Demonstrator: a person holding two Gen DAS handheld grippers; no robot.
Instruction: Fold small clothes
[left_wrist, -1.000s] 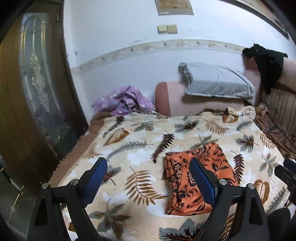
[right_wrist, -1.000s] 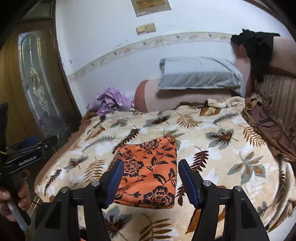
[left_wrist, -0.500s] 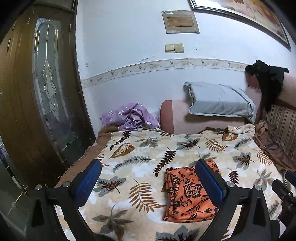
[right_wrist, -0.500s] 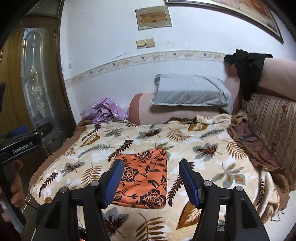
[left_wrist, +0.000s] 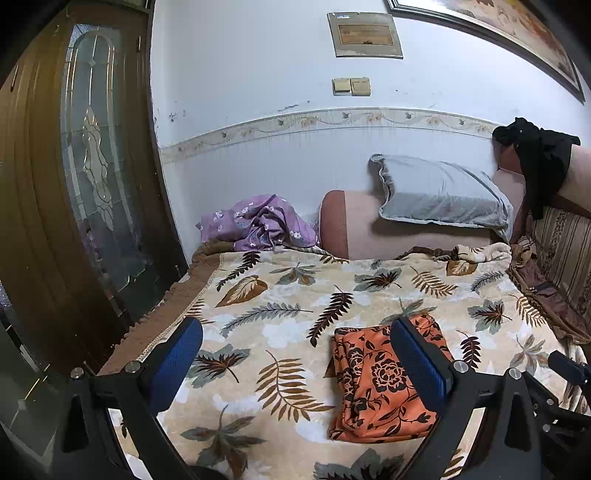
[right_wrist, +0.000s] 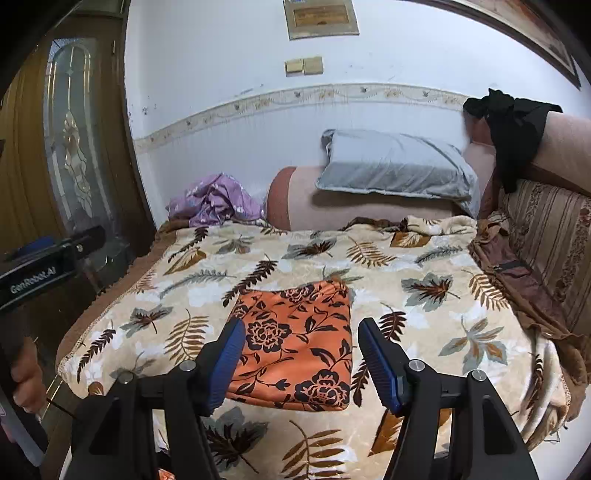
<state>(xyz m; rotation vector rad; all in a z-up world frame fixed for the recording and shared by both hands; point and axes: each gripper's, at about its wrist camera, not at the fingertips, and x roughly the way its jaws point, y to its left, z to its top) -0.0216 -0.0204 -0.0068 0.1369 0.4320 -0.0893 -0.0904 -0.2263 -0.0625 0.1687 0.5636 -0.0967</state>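
Folded orange floral garment (right_wrist: 295, 343) lying flat on the leaf-print blanket (right_wrist: 424, 266), near the front edge of the bed; it forms a neat rectangle in the right wrist view, though the left wrist view shows its left edge (left_wrist: 341, 354) bunched into loose ridges. Left gripper (left_wrist: 295, 363): jaws spread wide, holding nothing, raised clear of the cloth. Right gripper (right_wrist: 301, 360): jaws likewise apart and empty, framing the garment's near edge from above.

Judged risks from here: the fabric looks thin and slippery, so the bunched edge may slide open if 1 pad catches only the top layer; a pinch taken too deep may gather the plush blanket with the cloth and drag both; a lift by 1 corner alone would likely let the folded layers fall apart. The 2 tools sit close, so a crossing reach could knock them together.

Background: grey pillow (right_wrist: 395, 166) on the pink bolster (right_wrist: 354, 210); crumpled purple cloth (left_wrist: 258, 225) by the wall; black garment (right_wrist: 513, 129) draped at right.
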